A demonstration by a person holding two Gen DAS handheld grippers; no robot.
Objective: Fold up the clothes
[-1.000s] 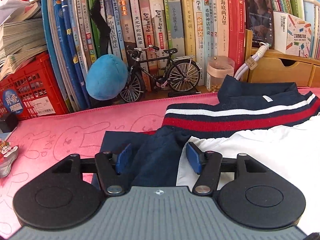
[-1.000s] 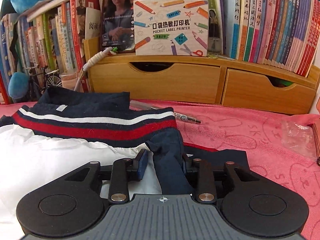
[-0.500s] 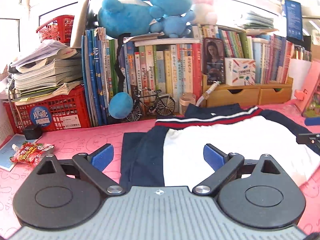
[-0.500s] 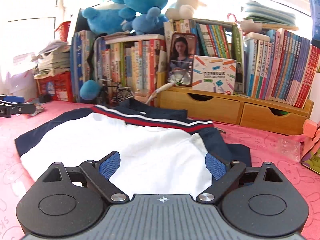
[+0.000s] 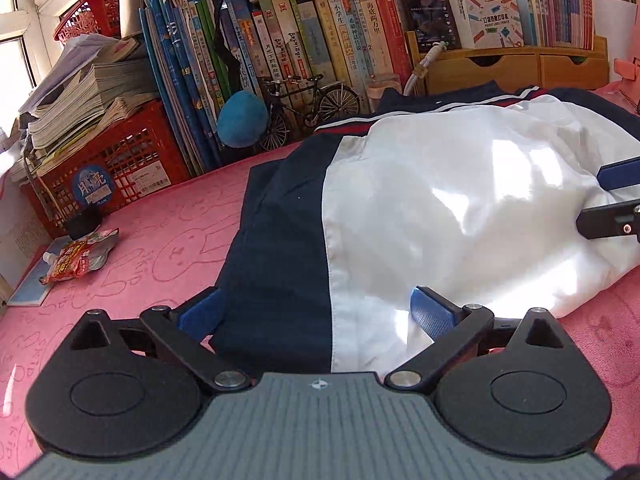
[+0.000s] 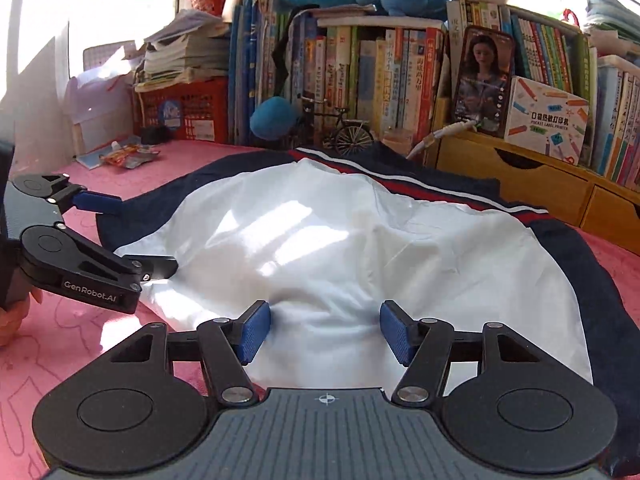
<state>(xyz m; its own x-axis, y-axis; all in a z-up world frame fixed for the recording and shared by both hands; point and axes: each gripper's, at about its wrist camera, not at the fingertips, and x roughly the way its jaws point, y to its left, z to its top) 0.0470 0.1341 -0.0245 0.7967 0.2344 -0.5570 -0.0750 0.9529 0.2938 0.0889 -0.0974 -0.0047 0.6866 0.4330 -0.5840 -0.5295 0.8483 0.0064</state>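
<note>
While both grippers sit at the near edge of the garment, the scene reads as follows.

Garment: a white and navy jacket (image 6: 344,240) lies spread on the pink tabletop cover (image 5: 168,240), its red-and-white striped band (image 6: 440,190) on the far side toward the books. The white panel bulges upward in soft folds; navy panels flank it on both sides.

Left gripper: the left gripper (image 5: 316,312) points forward along the tabletop, level with the cloth. Its jaws stand wide apart and hold nothing. The left blue pad (image 5: 202,314) sits just beside the navy panel's outer edge; the right blue pad (image 5: 434,316) rests against the white fabric. The navy-to-white seam runs between the two pads.

Left gripper, seen from the right wrist view: the body enters from the left edge at (image 6: 132,236), one finger over the navy edge, the other touching the white hem. Part of a hand (image 6: 16,312) shows below it at the picture edge.

Right gripper: the right gripper (image 6: 326,334) faces the middle of the white panel at its near hem. Its jaws are parted, with white fabric lying between the pads (image 6: 254,334); whether the pads touch the cloth cannot be told. From the left wrist view its fingers (image 5: 616,172) enter from the right edge over the white fabric.

Surroundings: a row of upright books (image 5: 304,48), a model bicycle (image 5: 308,108), a red crate (image 5: 108,168), a wooden drawer unit (image 6: 540,184) and a snack packet (image 5: 76,256) lie beyond or beside the jacket, apart from it.
</note>
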